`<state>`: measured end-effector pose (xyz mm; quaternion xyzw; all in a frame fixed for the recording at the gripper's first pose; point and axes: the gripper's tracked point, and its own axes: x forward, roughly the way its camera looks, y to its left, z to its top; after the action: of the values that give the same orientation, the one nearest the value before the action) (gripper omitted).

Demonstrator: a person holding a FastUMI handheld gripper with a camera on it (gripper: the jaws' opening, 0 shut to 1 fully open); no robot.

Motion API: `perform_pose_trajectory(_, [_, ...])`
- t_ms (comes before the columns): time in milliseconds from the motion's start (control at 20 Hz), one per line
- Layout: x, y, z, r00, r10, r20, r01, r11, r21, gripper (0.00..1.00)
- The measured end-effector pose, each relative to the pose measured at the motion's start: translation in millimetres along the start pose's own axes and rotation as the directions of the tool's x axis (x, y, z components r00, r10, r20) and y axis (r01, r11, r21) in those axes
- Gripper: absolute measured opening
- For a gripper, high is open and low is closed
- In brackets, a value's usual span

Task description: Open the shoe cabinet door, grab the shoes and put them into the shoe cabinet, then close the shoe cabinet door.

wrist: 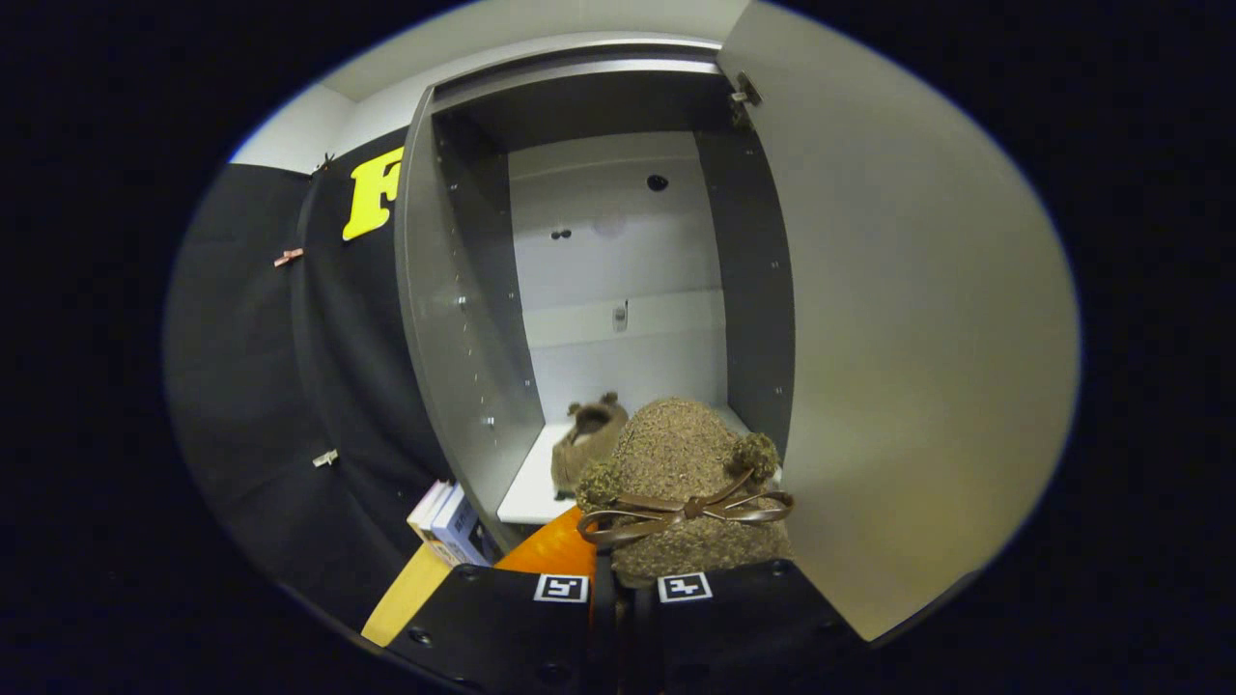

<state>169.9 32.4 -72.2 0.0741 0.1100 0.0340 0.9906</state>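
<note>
Two fingers of the gripper point(624, 591) are seen nearly pressed together, pinching a brown fuzzy shoe point(688, 483) with a ribbon bow, held just ahead of them. Beyond it, a second shoe point(587, 439) is set on the white shelf point(526, 492) inside the shoe cabinet point(618, 251), whose door point(917, 338) is swung open to the right.

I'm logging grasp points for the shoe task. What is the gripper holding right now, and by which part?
The gripper is shut on a fuzzy brown shoe, gripping its near end just below the bow.
</note>
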Motion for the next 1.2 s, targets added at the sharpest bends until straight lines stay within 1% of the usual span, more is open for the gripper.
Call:
perform_pose_trajectory(150, [46,2,24,1.000,-0.003,-0.001,0.003,1.000,-0.026,0.12])
perform_pose_trajectory(300, [95,-8,35,1.000,-0.019,0.002,0.019,1.000,-0.007,0.12])
perform_pose_trajectory(500, [161,-25,19,0.998,-0.049,-0.041,0.049,0.999,0.002,0.12])
perform_pose_trajectory(600, [193,-29,15,0.998,-0.056,-0.038,0.056,0.998,0.002,0.12])
perform_pose_trajectory(800, [246,-38,6,0.995,-0.075,-0.067,0.074,0.997,-0.018,0.11])
perform_pose_trajectory(1000, [287,-44,-9,0.991,-0.101,-0.090,0.099,0.995,-0.030,0.11])
perform_pose_trajectory(1200, [311,-52,-40,0.978,-0.129,-0.163,0.120,0.991,-0.065,0.11])
